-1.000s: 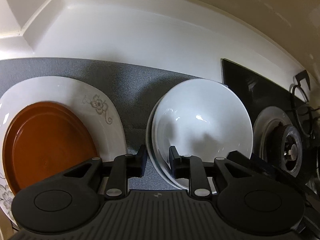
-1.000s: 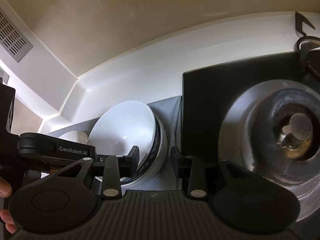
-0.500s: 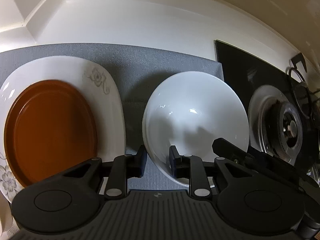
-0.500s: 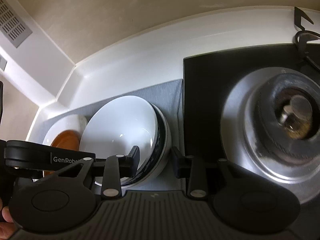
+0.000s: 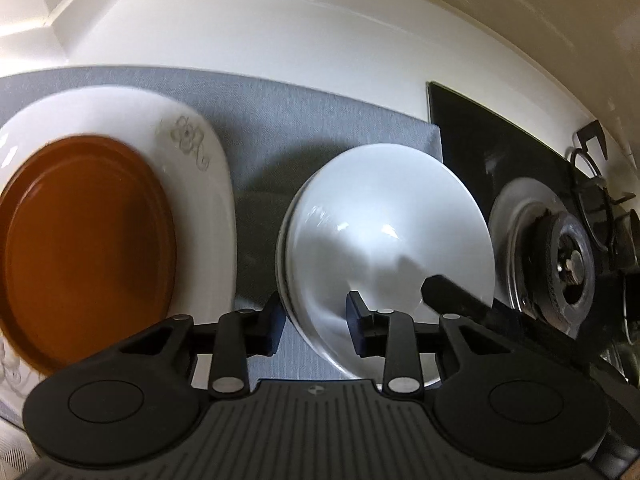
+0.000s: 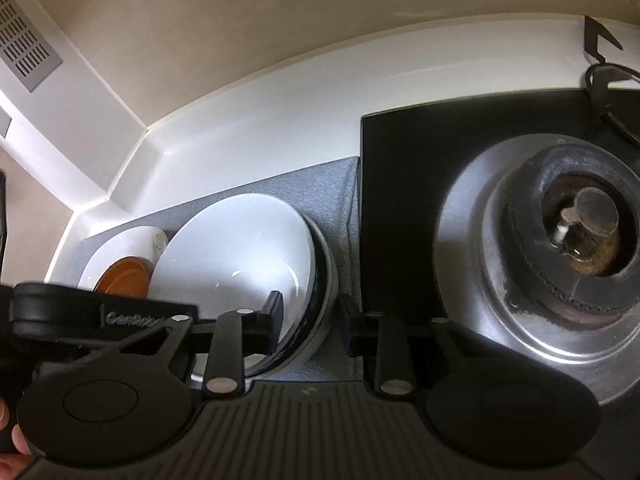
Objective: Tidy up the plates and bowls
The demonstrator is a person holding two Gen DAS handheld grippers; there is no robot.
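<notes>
From the left wrist camera, the left gripper (image 5: 316,322) straddles the near rim of the white bowl (image 5: 384,236); its fingers have just been opening and now stand spread with the rim between them, not visibly pressing, so the bowl looks released onto the stack. The risk I judge here is a finger catching the rim on the way out and tipping the bowl. To the left, close by, the brown plate (image 5: 84,248) lies on the flowered white plate (image 5: 192,184), with only a narrow strip of grey mat (image 5: 320,120) between; the white backsplash behind leaves room upward and back. From the right wrist camera, the right gripper (image 6: 310,322) brackets the stack's right edge: white bowl (image 6: 240,252) nested in a dark-banded bowl (image 6: 316,292). Its fingers have just been closing, but the outer one stands apart from the wall, so nothing is pinched. Squeezing further could shove the stack sideways or wedge the bowls. The black stove top (image 6: 400,208) and burner (image 6: 580,232) sit just beside, limiting rightward room.
</notes>
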